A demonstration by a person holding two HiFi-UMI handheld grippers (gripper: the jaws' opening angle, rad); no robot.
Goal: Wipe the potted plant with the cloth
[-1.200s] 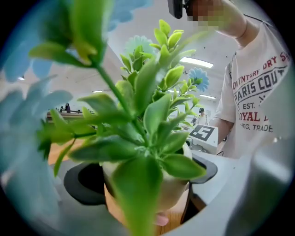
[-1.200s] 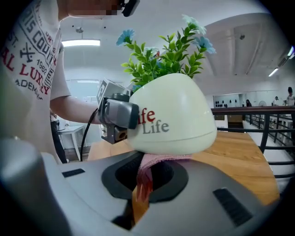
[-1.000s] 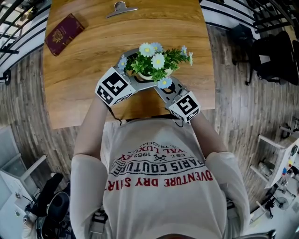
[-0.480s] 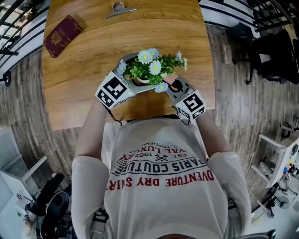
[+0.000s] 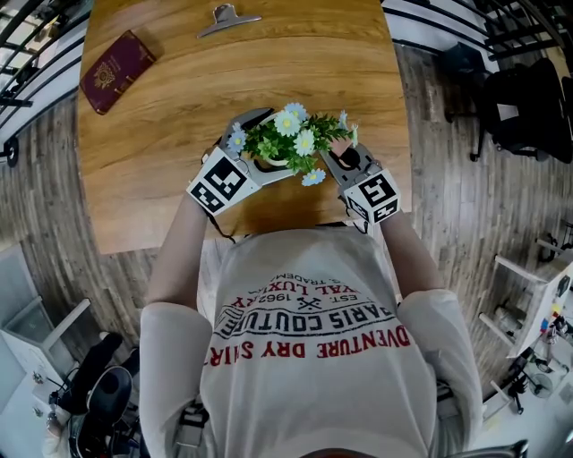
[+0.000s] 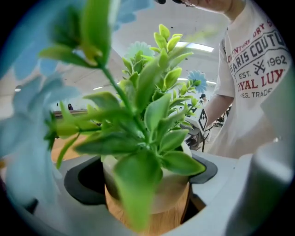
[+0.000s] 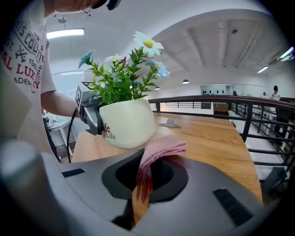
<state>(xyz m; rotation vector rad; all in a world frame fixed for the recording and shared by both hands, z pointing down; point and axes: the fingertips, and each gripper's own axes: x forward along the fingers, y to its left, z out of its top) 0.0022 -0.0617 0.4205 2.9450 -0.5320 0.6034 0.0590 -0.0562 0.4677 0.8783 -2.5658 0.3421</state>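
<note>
Potted plant [image 5: 288, 136], with white and pale blue daisies over green leaves, sits near the front edge of the wooden bench [image 5: 179, 116], between the two grippers and just ahead of the person's chest.

At the far left of the bench, well apart from everything else, lies a dark red booklet [image 5: 116, 70] with a gold crest. A metal clip [image 5: 231, 16] lies at the far edge.

The left hand-held gripper [image 5: 258, 145] comes in from the plant's left. Its own view shows both jaws closed against the sides of the white pot [image 6: 170, 191], with leaves filling most of the picture above it. In the right gripper view the pot [image 7: 126, 124] is tilted and looks raised off the bench top, carried at its left side by that gripper.

The right hand-held gripper [image 5: 338, 159] is just beside the plant on its right. Its jaws are pinched together on a pink cloth [image 7: 159, 152], which stands up from between them in a folded bunch. The top of the fold reaches the pot's lower side and seems to touch it.

Further right, a dark metal railing [image 7: 221, 99] runs along the bench's side.
</note>
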